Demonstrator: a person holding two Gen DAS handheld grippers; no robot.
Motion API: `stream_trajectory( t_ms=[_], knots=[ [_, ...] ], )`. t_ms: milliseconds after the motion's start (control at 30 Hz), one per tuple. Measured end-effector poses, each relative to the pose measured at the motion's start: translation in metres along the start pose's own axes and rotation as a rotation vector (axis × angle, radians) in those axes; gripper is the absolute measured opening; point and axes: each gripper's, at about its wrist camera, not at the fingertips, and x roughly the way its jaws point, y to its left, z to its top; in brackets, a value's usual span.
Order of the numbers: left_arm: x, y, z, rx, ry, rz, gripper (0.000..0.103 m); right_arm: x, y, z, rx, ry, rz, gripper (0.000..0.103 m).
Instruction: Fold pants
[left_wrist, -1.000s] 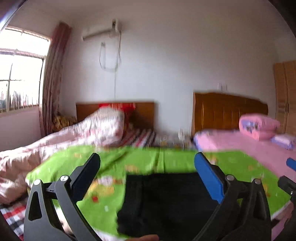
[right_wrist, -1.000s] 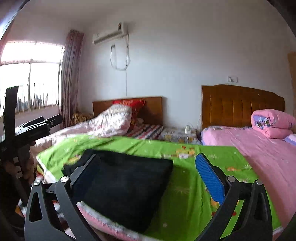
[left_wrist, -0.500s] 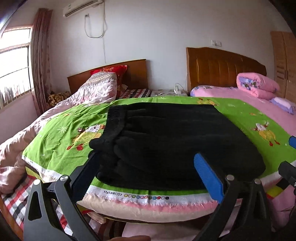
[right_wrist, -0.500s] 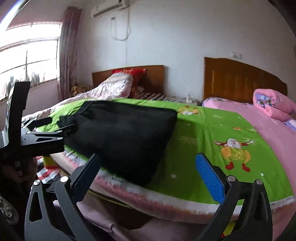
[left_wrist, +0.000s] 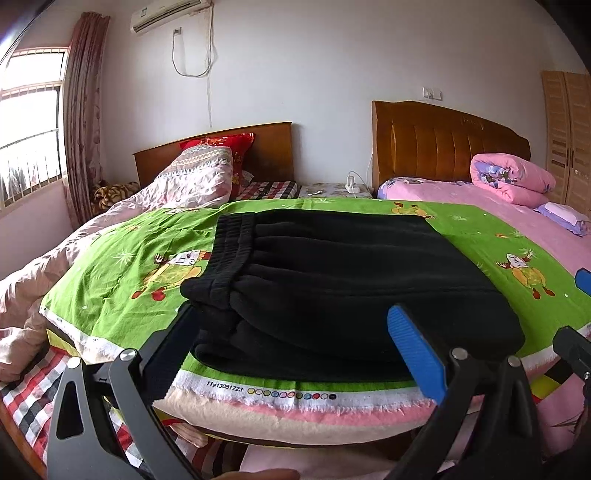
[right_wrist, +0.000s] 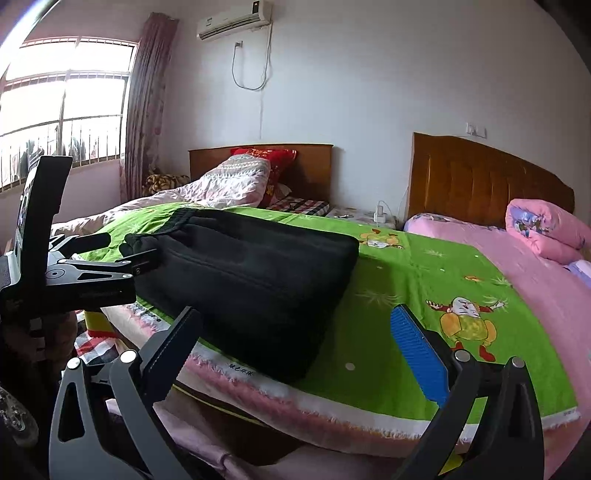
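Black pants (left_wrist: 343, 280) sit folded at the green sheet's (left_wrist: 122, 266) near edge; left claw (left_wrist: 295, 343) and right claw (right_wrist: 295, 339) both gape wide, holding nothing.

Printed along white selvage (left_wrist: 295, 391) of green sheet (left_wrist: 122, 258), left wrist view: "11y13081723", first characters uncertain, followed by row of coloured dots. Same selvage (right_wrist: 240, 371) in right wrist view: dark print, too blurred to read. Mark on air conditioner (left_wrist: 166, 9): unreadable.

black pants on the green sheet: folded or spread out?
Folded. The black pants lie as a compact stacked rectangle, layers showing at the waistband edge, on the green sheet.
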Motion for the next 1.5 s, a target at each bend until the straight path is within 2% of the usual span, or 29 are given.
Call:
stream_trajectory(
  t_ms=[1500],
  knots=[
    [0.0019,0.0004,-0.0078,-0.006,0.013,-0.001,0.102,0.0048,-0.0013,-0.0015,0.007,0.024,0.023,0.099]
  ],
)
